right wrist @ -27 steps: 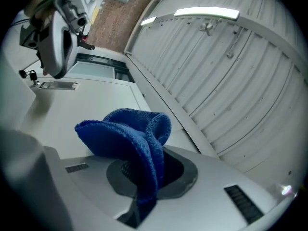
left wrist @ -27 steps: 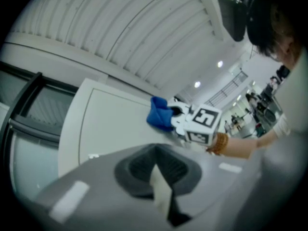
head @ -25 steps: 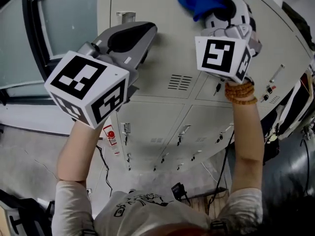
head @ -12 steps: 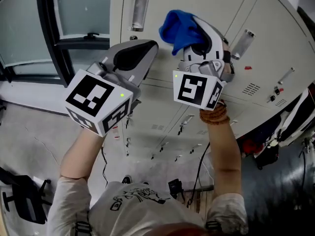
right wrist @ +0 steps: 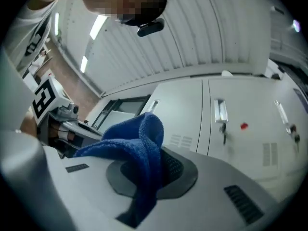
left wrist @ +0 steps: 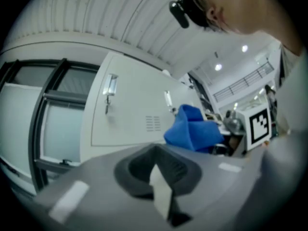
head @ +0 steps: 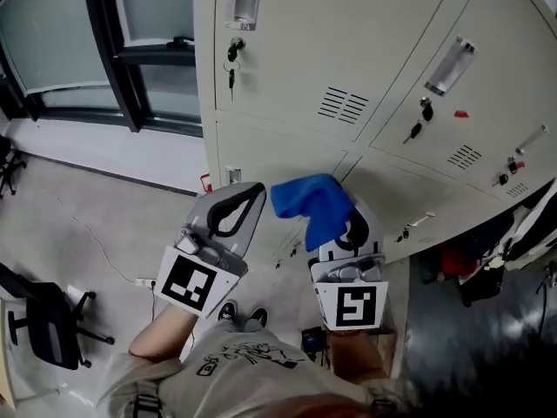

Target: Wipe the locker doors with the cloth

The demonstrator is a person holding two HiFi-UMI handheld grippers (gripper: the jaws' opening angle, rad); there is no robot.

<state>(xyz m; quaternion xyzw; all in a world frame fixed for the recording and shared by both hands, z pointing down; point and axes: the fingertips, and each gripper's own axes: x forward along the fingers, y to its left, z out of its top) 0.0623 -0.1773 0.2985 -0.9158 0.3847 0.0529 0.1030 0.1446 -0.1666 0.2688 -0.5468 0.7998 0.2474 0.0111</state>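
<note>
The right claw (head: 343,225) was clamped on a bunched blue terry cloth (head: 312,205). Most of the fabric spilled free over the jaws toward 10 o'clock, which probably left a soft wad to press flat on a panel. The left claw (head: 240,202) sat just beside it at 9 o'clock, jaws pinched together on nothing, seemingly only along for balance. The pale grey metal locker doors (head: 296,50) filled the head view from 12 to 3 o'clock, with the lower row running down behind both claws. The cloth hung in front of that lower row, near a door; whether it touched one I could not tell. By my reading, the low hold suited wiping the bottom doors. A dark-framed window (head: 148,24) stood at 10 o'clock.
</note>
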